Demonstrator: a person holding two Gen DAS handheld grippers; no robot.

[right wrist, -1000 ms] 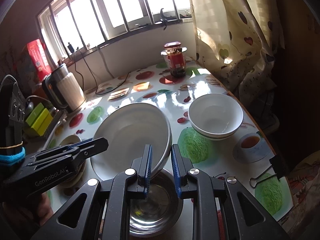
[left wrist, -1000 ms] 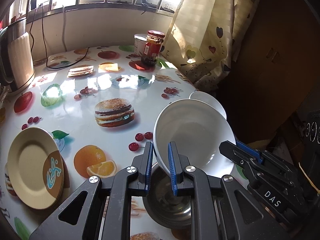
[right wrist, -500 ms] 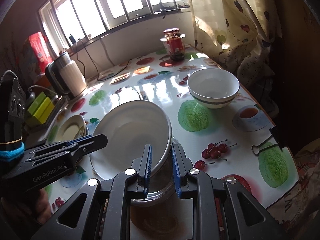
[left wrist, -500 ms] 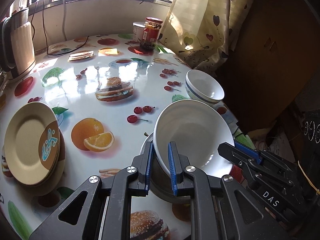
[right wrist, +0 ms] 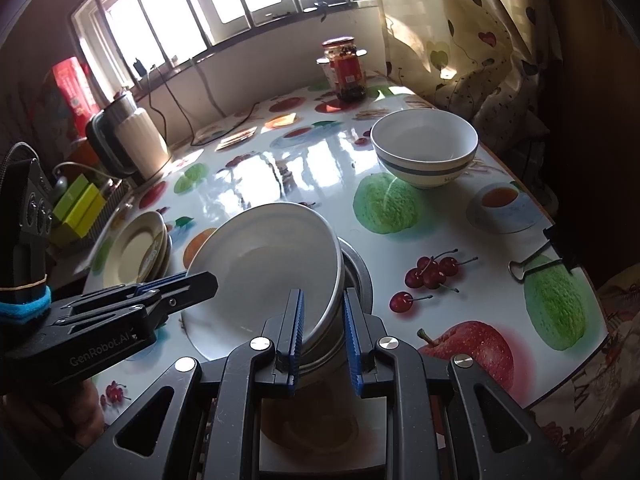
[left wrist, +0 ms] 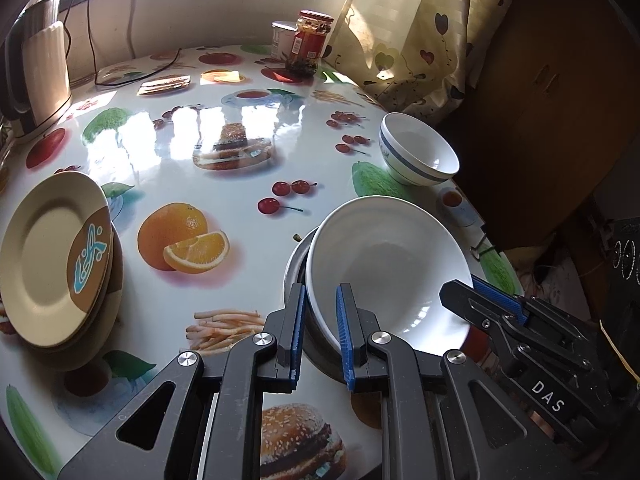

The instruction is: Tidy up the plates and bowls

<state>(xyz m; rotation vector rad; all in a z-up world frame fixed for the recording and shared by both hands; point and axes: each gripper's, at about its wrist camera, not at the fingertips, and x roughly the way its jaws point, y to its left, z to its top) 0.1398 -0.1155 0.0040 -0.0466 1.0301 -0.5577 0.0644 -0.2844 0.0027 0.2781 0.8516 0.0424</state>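
A large white bowl [left wrist: 384, 264] sits tilted inside a steel bowl [left wrist: 295, 264] on the fruit-print table. My left gripper [left wrist: 321, 334] is shut on the white bowl's near rim. In the same view my right gripper [left wrist: 476, 300] clamps the rim on the opposite side. The right wrist view shows the right gripper [right wrist: 324, 334] shut on the white bowl [right wrist: 260, 264], with the steel bowl [right wrist: 358, 276] just beside its fingers. There the left gripper [right wrist: 196, 282] grips the other edge. Whether the steel rim is also pinched is unclear.
A white bowl with a blue band [right wrist: 426, 152] stands at the far right. Stacked beige plates [left wrist: 52, 256] lie at the left. A red-lidded jar [left wrist: 308, 44] and a kettle [left wrist: 40, 68] stand at the back. A binder clip [right wrist: 536, 264] lies by the table's right edge [right wrist: 592, 364].
Both grippers have come down and forward together with the white bowl, which has sunk further onto the steel bowl. Both grips are unchanged.
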